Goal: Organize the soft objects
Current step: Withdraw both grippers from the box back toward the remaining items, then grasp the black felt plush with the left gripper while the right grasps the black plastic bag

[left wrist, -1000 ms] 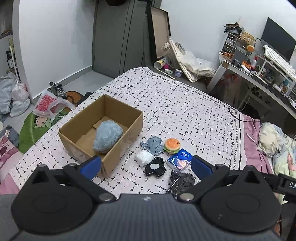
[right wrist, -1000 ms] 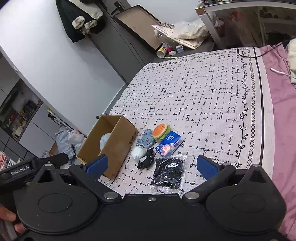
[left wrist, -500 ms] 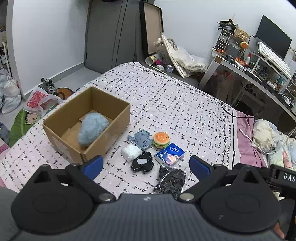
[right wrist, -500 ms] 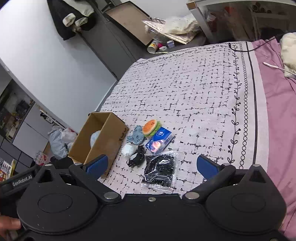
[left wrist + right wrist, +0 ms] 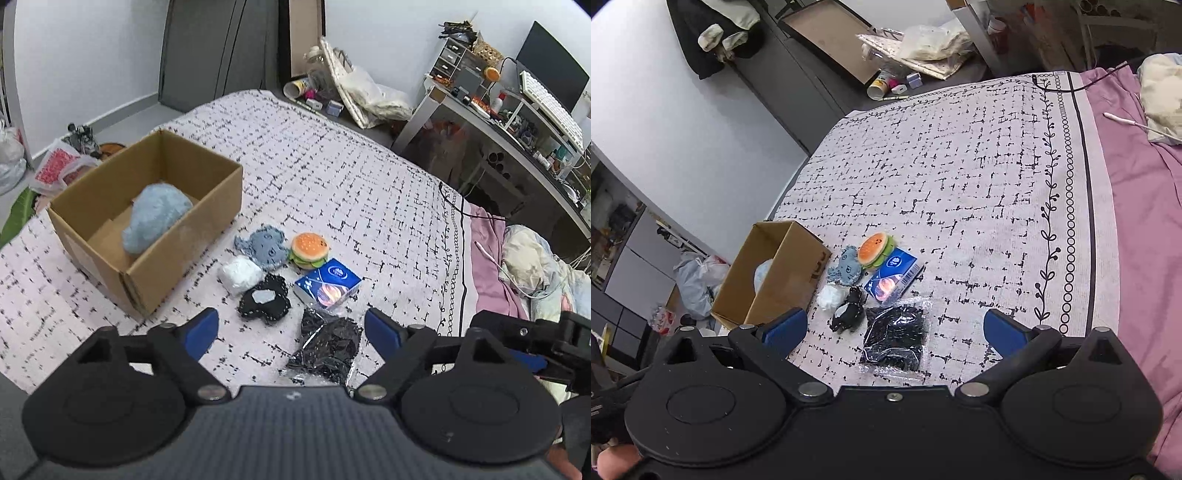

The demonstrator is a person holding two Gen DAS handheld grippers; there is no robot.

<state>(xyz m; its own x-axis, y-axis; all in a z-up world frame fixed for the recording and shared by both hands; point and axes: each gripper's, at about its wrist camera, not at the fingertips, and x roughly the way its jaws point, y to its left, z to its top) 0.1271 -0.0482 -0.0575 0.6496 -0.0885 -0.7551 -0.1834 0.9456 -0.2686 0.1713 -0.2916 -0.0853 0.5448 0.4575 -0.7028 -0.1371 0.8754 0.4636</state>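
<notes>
Above the toys, left gripper (image 5: 291, 332) jaws closing, empty.

An open cardboard box (image 5: 147, 229) sits left of centre in the left wrist view, on the bed's patterned cover, with a fluffy pale-blue plush (image 5: 157, 218) lying inside it. Just right of the box lies a loose cluster: a grey-blue plush (image 5: 264, 247), a burger-shaped toy (image 5: 309, 250) touching it, a crumpled white soft lump (image 5: 240, 274) below, and a black plush with a pale patch (image 5: 264, 301) beside that. A blue tissue packet (image 5: 328, 288) lies lower right of the burger, and a clear bag of black material (image 5: 327, 343) lies lowest, flat on the cover.
</notes>
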